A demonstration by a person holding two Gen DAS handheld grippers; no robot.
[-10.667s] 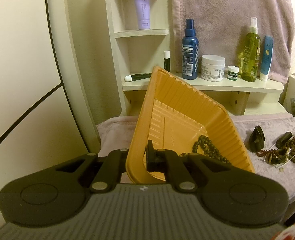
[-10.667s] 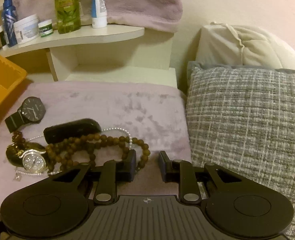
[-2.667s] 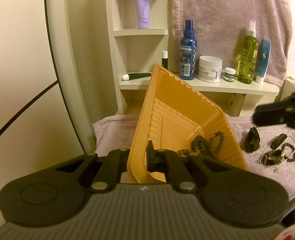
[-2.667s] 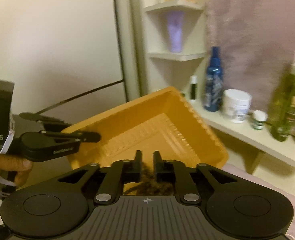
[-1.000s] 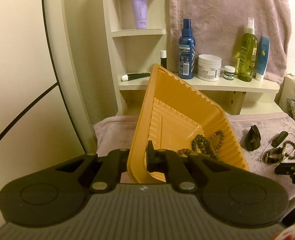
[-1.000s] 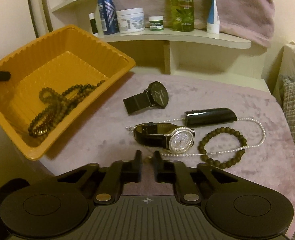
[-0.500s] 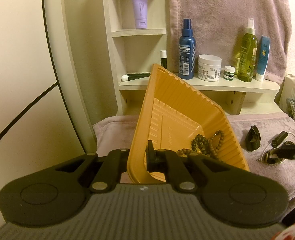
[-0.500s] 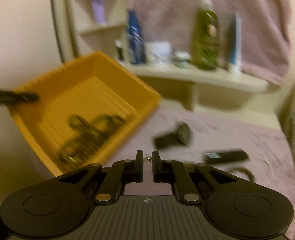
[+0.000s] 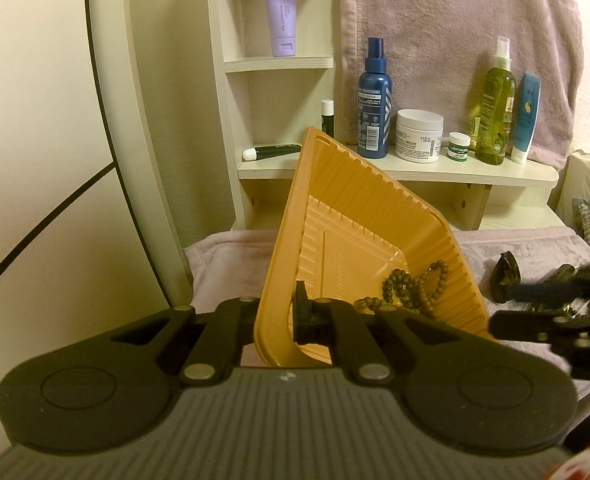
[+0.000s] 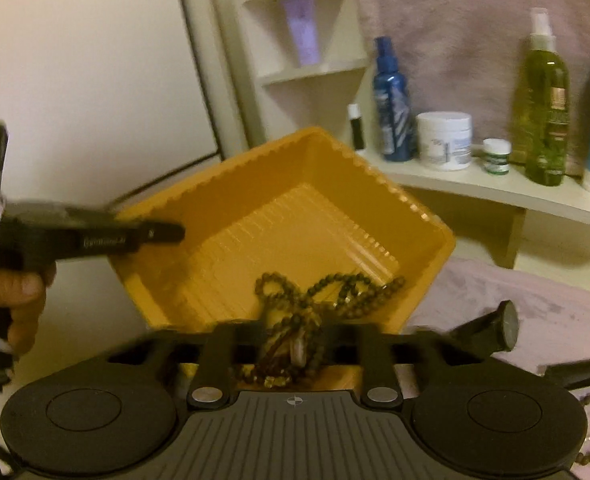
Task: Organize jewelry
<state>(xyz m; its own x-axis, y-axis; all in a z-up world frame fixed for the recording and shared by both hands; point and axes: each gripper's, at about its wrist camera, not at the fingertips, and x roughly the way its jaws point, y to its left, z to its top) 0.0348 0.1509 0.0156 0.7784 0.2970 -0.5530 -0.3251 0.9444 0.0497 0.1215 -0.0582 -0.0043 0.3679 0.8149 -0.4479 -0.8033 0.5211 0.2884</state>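
The right gripper [image 10: 291, 344], jaws opening around a watch [image 10: 291, 350], hangs over the near edge of the tray [image 10: 255, 216], whose rim the left gripper [image 9: 291, 312] clamps.

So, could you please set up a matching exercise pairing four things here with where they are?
Things:
1. beads
2. purple tube
3. white jar
4. tray

Places:
A. on the upper shelf
B. clamped at its rim by the left gripper
C. inside the tray
D. on the lower shelf, beside the blue bottle

Pairs: 1-C, 2-A, 3-D, 4-B
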